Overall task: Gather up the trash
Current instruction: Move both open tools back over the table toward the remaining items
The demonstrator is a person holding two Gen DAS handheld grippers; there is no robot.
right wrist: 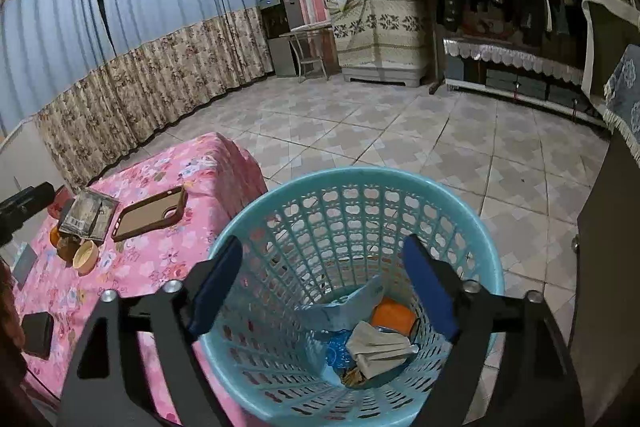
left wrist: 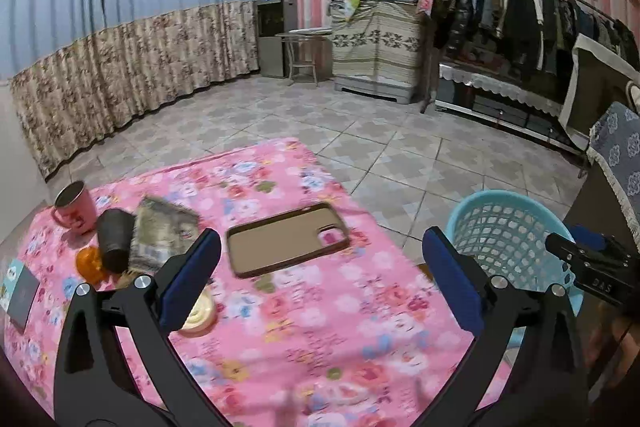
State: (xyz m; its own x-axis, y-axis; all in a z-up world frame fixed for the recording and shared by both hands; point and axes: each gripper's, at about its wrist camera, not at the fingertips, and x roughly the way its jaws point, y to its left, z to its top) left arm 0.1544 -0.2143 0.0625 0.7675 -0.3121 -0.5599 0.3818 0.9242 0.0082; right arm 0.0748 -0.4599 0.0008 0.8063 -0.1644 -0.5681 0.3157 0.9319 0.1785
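Note:
A light blue plastic basket [right wrist: 280,219] stands on the floor right of the table; it also shows in the left wrist view [left wrist: 504,227]. Inside lie a crumpled white paper [right wrist: 380,347], an orange piece [right wrist: 394,315] and blue wrappers [right wrist: 344,303]. My right gripper [right wrist: 324,287] is open and empty, held over the basket mouth. My left gripper [left wrist: 320,279] is open and empty above the pink flowered tablecloth [left wrist: 320,327]. On the table lie a brown phone case [left wrist: 288,245], a worn grey packet [left wrist: 160,235], a dark cylinder [left wrist: 114,239], an orange object [left wrist: 88,263] and a small round lid [left wrist: 200,315].
A pink mug [left wrist: 74,207] stands at the table's far left corner, a dark card [left wrist: 22,297] at its left edge. A dark small box [right wrist: 38,333] lies near the table's front. A cabinet side [right wrist: 608,267] stands right of the basket. Tiled floor [right wrist: 400,131] lies beyond.

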